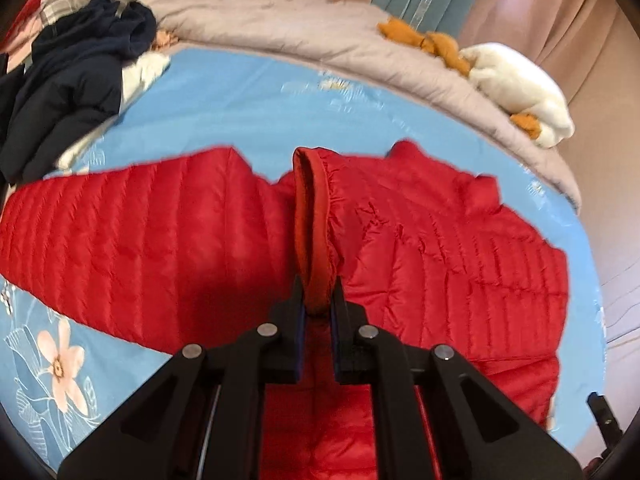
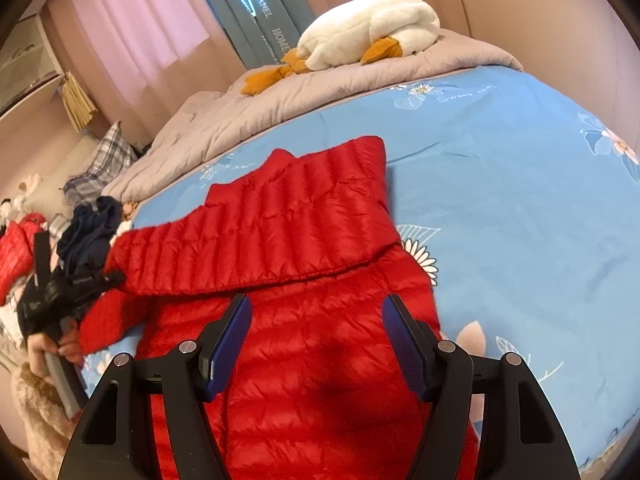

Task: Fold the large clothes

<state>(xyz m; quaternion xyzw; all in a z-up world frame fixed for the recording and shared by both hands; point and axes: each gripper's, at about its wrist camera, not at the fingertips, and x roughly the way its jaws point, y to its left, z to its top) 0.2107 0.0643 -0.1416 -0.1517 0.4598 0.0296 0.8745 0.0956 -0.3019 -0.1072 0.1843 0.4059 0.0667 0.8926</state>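
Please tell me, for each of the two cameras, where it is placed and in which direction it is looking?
Left wrist: sits on the left tool, looking down along it at the red jacket cuff it pinches; only the tool shows.
Right wrist: sits on the right tool, open above the jacket; at the left edge a hand carries the left tool.
Shared: jacket, blue bedsheet, white plush goose, grey quilt.
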